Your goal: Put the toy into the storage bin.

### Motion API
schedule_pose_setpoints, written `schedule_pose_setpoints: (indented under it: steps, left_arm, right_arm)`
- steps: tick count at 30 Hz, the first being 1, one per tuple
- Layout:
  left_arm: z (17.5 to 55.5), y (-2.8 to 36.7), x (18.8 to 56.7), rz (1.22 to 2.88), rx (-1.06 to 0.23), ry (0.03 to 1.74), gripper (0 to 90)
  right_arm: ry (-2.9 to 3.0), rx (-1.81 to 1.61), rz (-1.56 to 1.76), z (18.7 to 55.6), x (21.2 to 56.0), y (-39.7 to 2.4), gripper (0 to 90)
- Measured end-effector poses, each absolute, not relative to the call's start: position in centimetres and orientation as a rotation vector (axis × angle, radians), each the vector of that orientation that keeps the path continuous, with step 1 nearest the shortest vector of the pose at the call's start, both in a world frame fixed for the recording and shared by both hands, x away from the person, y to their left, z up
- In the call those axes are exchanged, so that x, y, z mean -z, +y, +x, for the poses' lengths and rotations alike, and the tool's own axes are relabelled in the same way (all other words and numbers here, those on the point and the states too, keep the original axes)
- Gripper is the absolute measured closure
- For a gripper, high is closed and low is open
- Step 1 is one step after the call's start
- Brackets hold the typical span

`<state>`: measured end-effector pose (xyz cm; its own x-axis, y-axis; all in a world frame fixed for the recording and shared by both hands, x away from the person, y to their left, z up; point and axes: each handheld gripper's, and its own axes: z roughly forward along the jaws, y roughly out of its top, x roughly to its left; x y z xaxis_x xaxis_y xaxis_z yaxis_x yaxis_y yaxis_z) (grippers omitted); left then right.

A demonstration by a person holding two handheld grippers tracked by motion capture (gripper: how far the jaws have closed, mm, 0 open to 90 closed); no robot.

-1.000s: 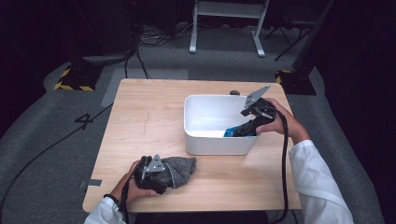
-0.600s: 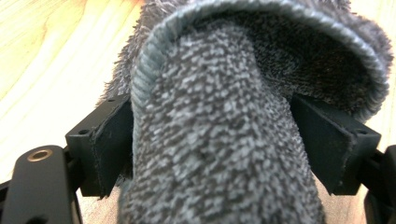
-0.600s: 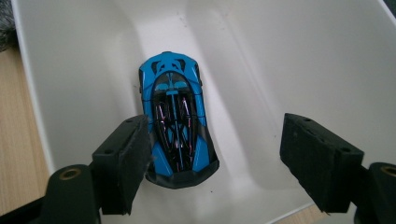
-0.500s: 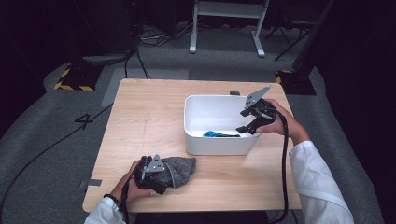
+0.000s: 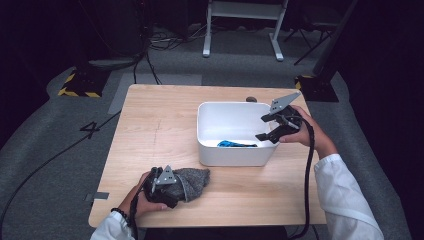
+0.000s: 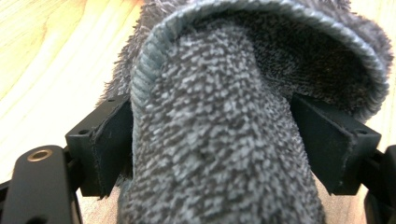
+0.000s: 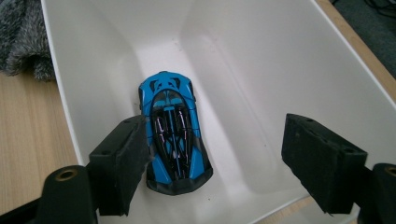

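Blue toy car [image 7: 175,130] on the tub [image 7: 261,70] floor — beneath the open right tool [image 7: 224,163]

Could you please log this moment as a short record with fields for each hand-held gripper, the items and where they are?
left hand-held gripper: shut on the grey fuzzy sock, which lies on the wooden table near its front edge
right hand-held gripper: jaws open, nothing between them, held above the bin's right side
blue toy car: lying flat on the floor of the white bin, free of the jaws
white bin: on the table, right of centre
sock and bin: apart
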<state>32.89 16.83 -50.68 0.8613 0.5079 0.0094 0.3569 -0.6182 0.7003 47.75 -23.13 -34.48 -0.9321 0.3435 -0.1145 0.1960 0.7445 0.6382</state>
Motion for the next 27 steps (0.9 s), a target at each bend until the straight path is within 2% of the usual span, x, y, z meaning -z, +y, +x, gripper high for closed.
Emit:
schedule_pose_setpoints:
  steps: [27]
  left_arm:
    - [32.9, 16.8, 50.7, 2.3, -0.266, 0.622, 17.2]
  right_arm:
    - [2.495, -1.063, 0.526, 42.6, 32.8, -29.3, 23.0]
